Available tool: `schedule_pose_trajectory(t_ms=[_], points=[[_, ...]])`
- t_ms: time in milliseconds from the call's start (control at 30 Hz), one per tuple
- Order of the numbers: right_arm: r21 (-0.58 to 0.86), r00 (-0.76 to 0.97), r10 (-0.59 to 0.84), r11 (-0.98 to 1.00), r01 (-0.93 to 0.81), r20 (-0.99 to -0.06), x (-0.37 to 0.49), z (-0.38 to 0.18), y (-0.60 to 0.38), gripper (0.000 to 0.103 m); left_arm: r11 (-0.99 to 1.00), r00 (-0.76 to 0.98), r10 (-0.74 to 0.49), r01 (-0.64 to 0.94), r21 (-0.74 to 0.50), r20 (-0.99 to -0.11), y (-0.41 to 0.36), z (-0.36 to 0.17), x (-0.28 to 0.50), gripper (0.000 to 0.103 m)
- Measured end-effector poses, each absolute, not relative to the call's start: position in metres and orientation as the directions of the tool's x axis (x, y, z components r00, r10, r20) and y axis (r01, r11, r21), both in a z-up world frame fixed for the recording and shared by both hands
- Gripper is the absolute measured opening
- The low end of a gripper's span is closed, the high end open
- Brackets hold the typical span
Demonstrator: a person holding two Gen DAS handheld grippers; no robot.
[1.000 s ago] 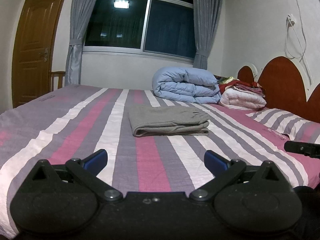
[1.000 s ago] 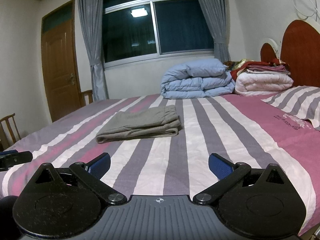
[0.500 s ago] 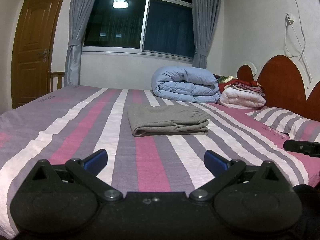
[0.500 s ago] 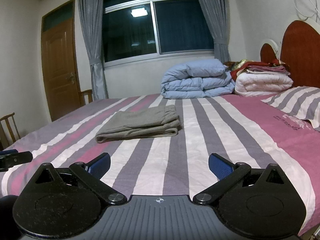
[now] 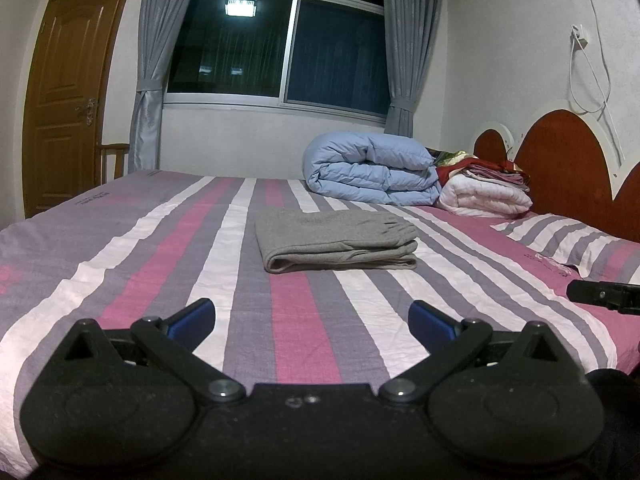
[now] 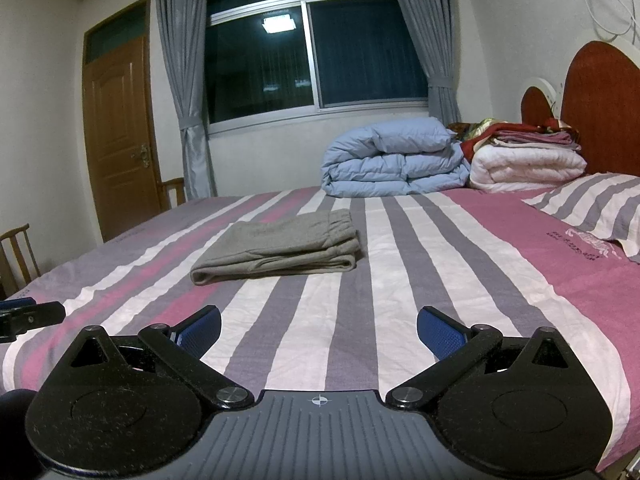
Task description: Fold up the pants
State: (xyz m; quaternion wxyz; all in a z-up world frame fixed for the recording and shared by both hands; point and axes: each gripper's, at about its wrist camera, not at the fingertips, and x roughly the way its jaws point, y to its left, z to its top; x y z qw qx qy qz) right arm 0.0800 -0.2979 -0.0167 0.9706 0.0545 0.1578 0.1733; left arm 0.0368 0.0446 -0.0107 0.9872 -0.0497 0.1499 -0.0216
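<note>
Grey fabric: the pants [image 5: 336, 242] lie folded into a flat, layered rectangle near the middle of the bed [image 5: 120, 264], with the fold edges facing the cameras; in the right wrist view the same bundle [image 6: 280, 246] sits left of centre, its gathered waistband toward the headboard end.
Bed cover: stripes of pink, white and grey-purple, lightly wrinkled, running away from both cameras.
Left gripper [image 5: 312, 316]: low over the near edge of the bed, well apart from the pants; its blue-padded fingers [image 5: 192, 316] are spread wide with nothing between them.
Right gripper [image 6: 318, 326]: also low at the near edge, well short of the pants; its blue fingers [image 6: 442, 330] stand released and apart, holding nothing.
Each seen from the other: a tip of the right gripper shows at the right edge of the left wrist view, and a tip of the left gripper shows at the left edge of the right wrist view, so the two sit side by side.
Far end of bed: a folded light-blue duvet [image 5: 372, 168] beside a white quilt [image 5: 486, 196] topped with red and mauve bedding, and a striped pillow [image 5: 568, 240] near the rounded red-brown headboard [image 5: 568, 156].
Room: a dark window [image 6: 312, 56] with grey curtains tied at both sides, a wooden door [image 6: 118, 136] on the left wall, and a wooden chair [image 6: 16, 256] at the left edge.
</note>
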Motion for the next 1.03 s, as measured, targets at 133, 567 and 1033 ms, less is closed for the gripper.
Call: schedule_pose_trajectory(t_ms=[133, 567, 1033], points=[[0.16, 0.89, 0.353, 0.934, -0.319, -0.287, 0.08, -0.0167, -0.2982, 0.103, 0.994, 0.954, -0.058, 0.028, -0.104, -0.294, 0.0449, -0.0107, 0.0367, 0.097], [0.159, 0.89, 0.354, 0.934, -0.32, -0.287, 0.0796, -0.0171, -0.2992, 0.103, 0.994, 0.955, -0.055, 0.024, -0.108, -0.292, 0.0456, -0.0102, 0.0371, 0.097], [0.159, 0.889, 0.356, 0.933, -0.322, -0.287, 0.0805, -0.0169, -0.3005, 0.103, 0.992, 0.97, -0.074, 0.047, -0.121, -0.23, 0.0494, -0.0089, 0.0311, 0.096]])
